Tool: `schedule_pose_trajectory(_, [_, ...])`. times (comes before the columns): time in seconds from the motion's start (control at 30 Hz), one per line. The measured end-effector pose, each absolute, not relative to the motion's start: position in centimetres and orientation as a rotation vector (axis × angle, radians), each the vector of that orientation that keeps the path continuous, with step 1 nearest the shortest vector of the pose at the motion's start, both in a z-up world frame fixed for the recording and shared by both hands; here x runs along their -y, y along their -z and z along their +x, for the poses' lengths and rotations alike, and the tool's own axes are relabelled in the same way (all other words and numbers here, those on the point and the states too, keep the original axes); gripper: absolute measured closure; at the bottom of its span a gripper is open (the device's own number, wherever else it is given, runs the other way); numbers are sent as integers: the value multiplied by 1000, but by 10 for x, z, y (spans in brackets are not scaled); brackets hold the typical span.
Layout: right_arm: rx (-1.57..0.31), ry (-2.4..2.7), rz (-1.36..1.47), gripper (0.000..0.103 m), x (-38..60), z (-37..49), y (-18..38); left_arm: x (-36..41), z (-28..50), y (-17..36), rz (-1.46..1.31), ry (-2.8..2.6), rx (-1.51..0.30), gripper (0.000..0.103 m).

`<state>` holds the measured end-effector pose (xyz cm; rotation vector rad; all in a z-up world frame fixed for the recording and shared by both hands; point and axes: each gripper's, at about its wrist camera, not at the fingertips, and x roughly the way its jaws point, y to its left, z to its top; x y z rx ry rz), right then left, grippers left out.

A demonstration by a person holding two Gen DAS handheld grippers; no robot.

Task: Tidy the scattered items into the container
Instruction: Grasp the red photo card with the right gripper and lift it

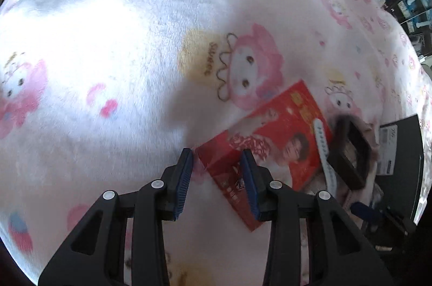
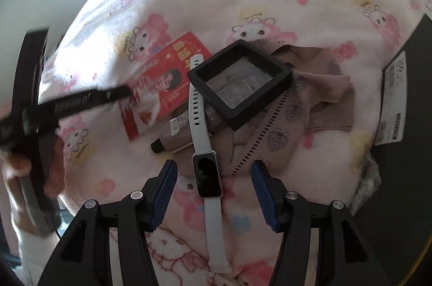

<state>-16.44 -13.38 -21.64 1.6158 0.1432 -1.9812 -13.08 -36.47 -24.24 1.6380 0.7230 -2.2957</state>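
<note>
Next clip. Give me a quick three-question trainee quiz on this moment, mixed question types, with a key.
1. True or false: the right gripper is clamped shut on the smartwatch.
2. Multiple choice: what does the black square frame partly rest on? A) a brown garment B) a blue towel C) a metal tray
3. Fill in: the left gripper stands over the near corner of the red ____.

Key
1. False. Its jaws are open, one on each side of the watch's screen, neither pad touching it.
2. A. The brown garment lies under it on the pink blanket.
3. Box; the jaws are open and nothing is gripped.
</note>
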Motion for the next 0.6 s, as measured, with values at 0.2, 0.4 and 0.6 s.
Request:
schedule_pose_trajectory(0.2, [-88,1964,1636,50,131,-167,220,344,-113,242,1753,2350,-799,66])
schedule_pose_trajectory(0.4, [-59,1897,1612,50,144,-166,220,359,-117,229,1610,2392,-693,66])
schedule_pose_trajectory(0.6, [-75,1869,1620,50,161,-168,227,365,-138,249,1625,2371,-653,66])
